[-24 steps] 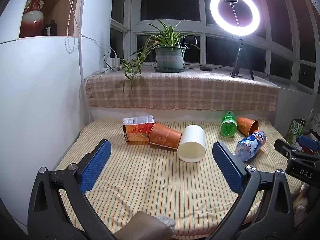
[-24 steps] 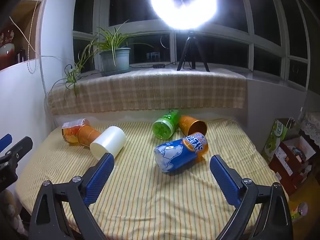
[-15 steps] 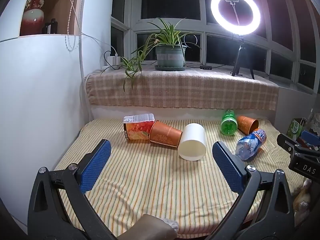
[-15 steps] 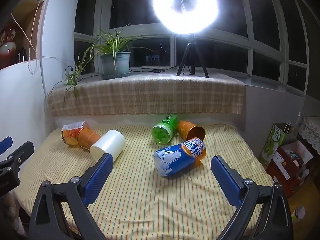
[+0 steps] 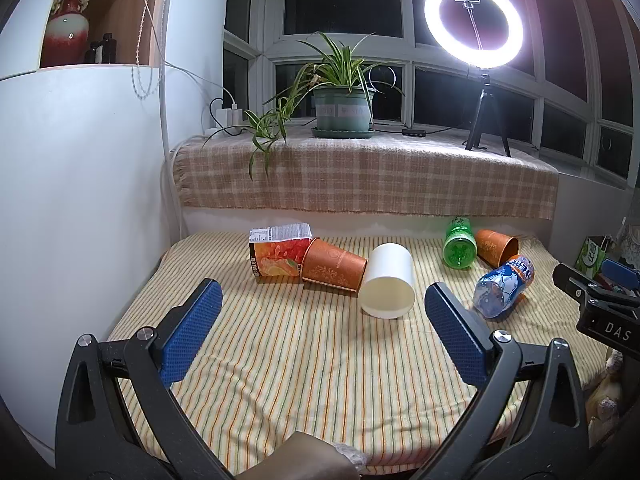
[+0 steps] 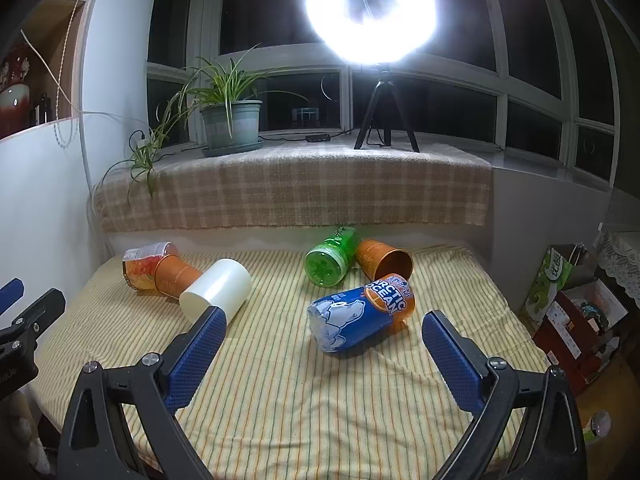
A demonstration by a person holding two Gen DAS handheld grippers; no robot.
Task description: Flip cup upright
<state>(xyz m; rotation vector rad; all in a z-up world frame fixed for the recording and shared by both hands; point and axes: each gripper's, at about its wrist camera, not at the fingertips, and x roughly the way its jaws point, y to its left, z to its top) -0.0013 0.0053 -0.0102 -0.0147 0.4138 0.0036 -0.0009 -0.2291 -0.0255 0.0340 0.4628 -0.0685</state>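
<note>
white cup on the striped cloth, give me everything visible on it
The white cup is plain, unmarked, smooth and matte, paper or plastic by its look. It lies on its side on the striped cloth, left of centre. A flat closed end faces the left wrist camera, so that is probably its base; the mouth points toward the back wall. No dents show. The orange patterned cup beside it appears to touch its flank. Neither the left gripper nor the right gripper touches it; both stand with jaws open.

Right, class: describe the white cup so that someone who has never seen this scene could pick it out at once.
Start at the potted plant on the windowsill, then drop down to the striped cloth below. Near its middle lies the white cup on its side, touching an orange cup. It is the only plain white, unprinted thing there.
</note>
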